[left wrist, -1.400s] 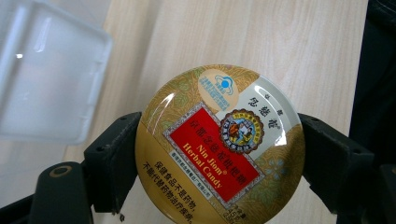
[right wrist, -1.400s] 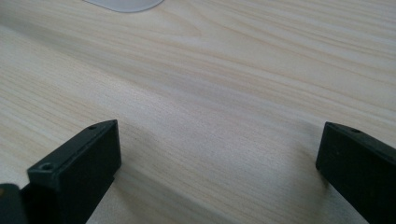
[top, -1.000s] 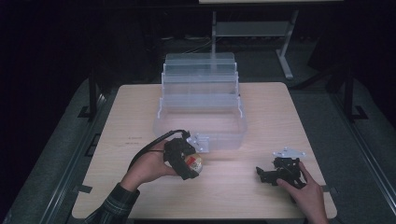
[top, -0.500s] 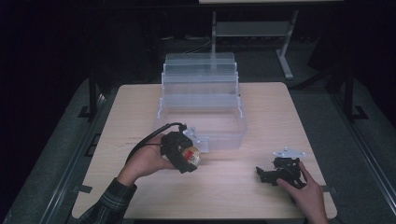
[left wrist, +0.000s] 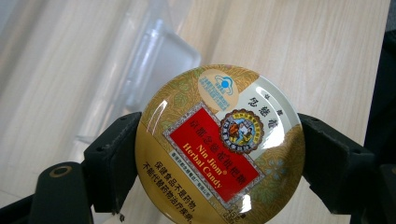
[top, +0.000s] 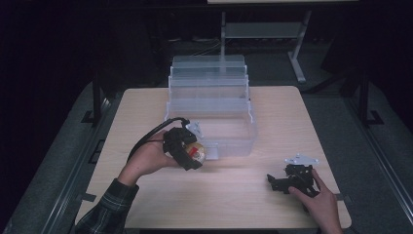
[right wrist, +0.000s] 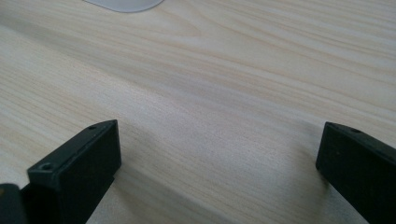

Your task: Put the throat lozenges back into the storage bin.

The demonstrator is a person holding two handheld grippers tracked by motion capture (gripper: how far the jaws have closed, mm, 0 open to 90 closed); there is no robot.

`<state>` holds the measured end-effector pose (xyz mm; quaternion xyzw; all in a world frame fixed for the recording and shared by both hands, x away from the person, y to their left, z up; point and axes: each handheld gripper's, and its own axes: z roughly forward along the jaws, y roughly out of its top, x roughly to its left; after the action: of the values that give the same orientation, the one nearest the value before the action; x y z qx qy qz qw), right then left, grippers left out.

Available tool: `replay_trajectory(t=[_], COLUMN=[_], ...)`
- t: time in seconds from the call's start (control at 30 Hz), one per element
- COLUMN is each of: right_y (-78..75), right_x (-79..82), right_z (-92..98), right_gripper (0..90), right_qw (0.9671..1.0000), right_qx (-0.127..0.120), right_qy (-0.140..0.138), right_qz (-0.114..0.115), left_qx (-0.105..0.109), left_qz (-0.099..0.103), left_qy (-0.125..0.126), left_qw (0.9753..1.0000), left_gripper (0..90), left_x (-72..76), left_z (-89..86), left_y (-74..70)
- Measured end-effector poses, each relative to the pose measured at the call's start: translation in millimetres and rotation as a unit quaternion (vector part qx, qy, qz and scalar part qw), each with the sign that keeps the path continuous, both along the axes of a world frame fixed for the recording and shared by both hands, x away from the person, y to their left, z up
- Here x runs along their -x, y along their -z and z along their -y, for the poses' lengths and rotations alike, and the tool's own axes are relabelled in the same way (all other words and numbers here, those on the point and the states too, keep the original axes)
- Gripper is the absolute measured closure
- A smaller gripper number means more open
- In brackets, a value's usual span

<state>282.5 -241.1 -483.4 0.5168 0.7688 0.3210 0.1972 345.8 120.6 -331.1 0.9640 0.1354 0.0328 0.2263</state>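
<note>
the left gripper (top: 194, 155) holds a round gold and red metal candy tin (left wrist: 219, 144), with one black jaw pressed on each side of its rim. in the high view the tin (top: 197, 152) sits in the middle left of the frame, just in front of the clear plastic stepped storage box (top: 210, 109), close to the box's front wall.

the tin looks small and light, and stiff too, so it should not bend when squeezed. its top is shiny and smooth (you can see light bouncing off it), so it may be slippery. the sides of the rim are the best place to hold it, just where the jaws are now. if the squeeze gets loose, the round edge could roll or slide out.

the box's front wall is the thing most in the way. the tin likely has to go up and over it to get inside. in the left gripper view a clear corner of the box (left wrist: 154, 60) shows in the upper left.

the right gripper (top: 272, 181) rests low on the pale wooden table (top: 272, 122) in the lower right of the high view, well apart from the tin. its jaws stand wide with nothing between them, just bare wood.
</note>
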Motion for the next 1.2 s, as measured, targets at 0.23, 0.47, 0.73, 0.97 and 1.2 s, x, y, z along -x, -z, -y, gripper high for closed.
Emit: replay_trajectory(t=[0.23,0.47,0.73,0.97,1.2], right_y=[0.1,0.0,0.0,0.0,0.1], right_x=[-0.1,0.0,-0.1,0.0,-0.1], right_z=[0.1,0.0,0.1,0.0,0.1], right_gripper=[0.0,0.0,0.0,0.0,0.0], right_qw=[1.0000,1.0000,1.0000,1.0000,1.0000], right_qx=[0.000,0.000,0.000,0.000,0.000], right_qy=[-0.001,0.000,-0.001,0.000,0.000], right_qz=[0.000,-0.001,0.000,0.000,0.000], left_qx=[0.000,0.000,0.000,-0.006,-0.007], left_qz=[0.000,0.005,0.013,0.021,0.023], left_qy=[-0.017,-0.030,-0.055,-0.079,-0.096], left_qw=[0.9999,0.9995,0.9984,0.9967,0.9951], left_gripper=[19.5,19.5,19.5,19.5,19.5], left_x=[-11.2,-20.4,-31.7,-40.5,-49.7], left_z=[-6.8,-12.5,-21.3,-28.1,-33.8], left_y=[-4.4,-9.7,-15.7,-16.8,-18.7])
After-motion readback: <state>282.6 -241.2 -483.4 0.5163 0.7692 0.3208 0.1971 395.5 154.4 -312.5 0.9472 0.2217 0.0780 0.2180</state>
